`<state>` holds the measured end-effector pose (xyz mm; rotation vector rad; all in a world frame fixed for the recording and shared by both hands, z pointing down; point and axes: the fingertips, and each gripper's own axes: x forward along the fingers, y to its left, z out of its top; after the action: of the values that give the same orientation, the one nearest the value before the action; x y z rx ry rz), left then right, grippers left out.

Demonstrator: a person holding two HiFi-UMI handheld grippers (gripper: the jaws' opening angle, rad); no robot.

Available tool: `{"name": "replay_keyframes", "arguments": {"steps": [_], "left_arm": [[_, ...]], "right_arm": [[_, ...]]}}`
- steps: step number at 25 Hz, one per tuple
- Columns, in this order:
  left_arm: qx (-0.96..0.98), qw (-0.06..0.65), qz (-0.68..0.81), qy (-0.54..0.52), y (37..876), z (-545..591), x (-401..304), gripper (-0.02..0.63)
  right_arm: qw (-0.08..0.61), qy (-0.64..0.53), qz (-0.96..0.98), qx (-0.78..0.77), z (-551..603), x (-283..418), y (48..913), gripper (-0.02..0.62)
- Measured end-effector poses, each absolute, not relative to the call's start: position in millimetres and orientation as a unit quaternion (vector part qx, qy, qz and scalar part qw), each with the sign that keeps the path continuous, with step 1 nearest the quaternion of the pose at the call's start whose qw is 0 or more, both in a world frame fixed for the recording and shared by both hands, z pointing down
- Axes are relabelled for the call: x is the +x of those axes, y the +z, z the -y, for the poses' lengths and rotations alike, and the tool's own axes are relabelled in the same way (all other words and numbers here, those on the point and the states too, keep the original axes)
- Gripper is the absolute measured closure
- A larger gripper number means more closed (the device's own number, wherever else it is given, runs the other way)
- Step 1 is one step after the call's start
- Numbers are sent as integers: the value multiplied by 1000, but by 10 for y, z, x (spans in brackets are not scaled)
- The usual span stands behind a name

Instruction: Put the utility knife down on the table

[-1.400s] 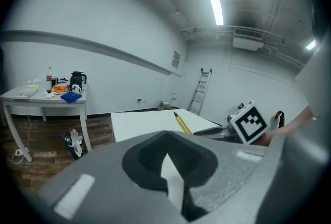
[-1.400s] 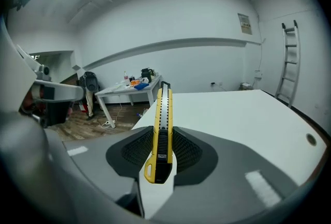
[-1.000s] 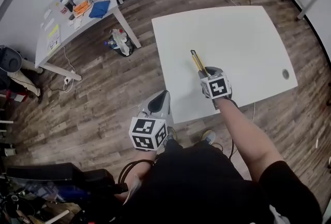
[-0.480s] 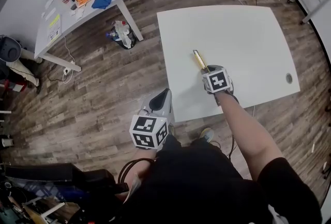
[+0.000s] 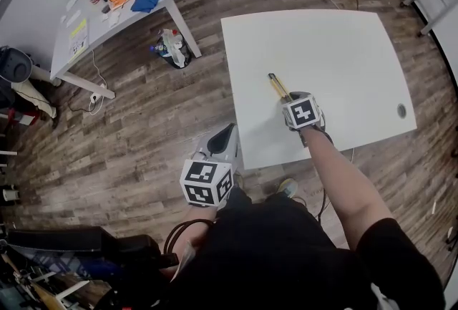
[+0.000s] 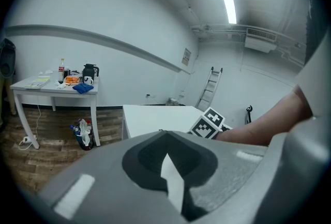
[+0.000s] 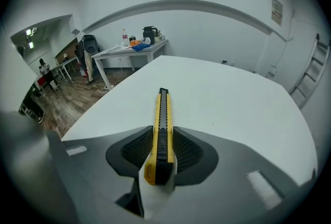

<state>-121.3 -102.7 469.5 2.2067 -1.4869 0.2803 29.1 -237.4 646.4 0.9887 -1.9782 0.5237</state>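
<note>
Right gripper view: ribbed tongs (image 7: 161,149) clamp knife (image 7: 163,112) (yellow).

The knife (image 5: 278,86) sits between the right gripper's (image 5: 286,99) 2 jaws, above the table's (image 5: 336,44) near left part. The left gripper (image 5: 223,138) hangs left of it, over the floor (image 5: 143,129). A side table (image 5: 68,51) stands far left.

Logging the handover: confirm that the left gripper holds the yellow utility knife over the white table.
Wrong side: the right gripper holds the yellow utility knife over the white table. The right gripper view shows it clamped between that gripper's jaws.
</note>
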Motion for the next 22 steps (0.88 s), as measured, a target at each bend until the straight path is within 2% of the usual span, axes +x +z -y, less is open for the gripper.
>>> {"name": "replay_keyframes", "arguments": {"steps": [3,5,6,7,8,17,22], "left_arm": [[804,230,539,102,4692,1021,-1202,606],[806,227,537,101,4674,1027,-1180,606],[808,224,535,100,4652,1037,-1165,606],[810,221,533,100,4625,1051,-1147,606],[813,218,531,99,4596,1066,-1123,606],[837,189,503,100,4343,1168,-755,606],[848,178,489,102,4251,1148,-539,606]], "right_arm": [[392,220,801,395,2353,275,6368,391],[357,228,815,396,2295,277,6161,380],[334,226,823,401,2258,294,6000,430],[310,221,830,407,2213,326,5812,558],[287,213,837,413,2156,362,5614,572],[128,118,859,481,1366,944,3998,572],[115,118,839,518,1044,1325,3930,572]]}}
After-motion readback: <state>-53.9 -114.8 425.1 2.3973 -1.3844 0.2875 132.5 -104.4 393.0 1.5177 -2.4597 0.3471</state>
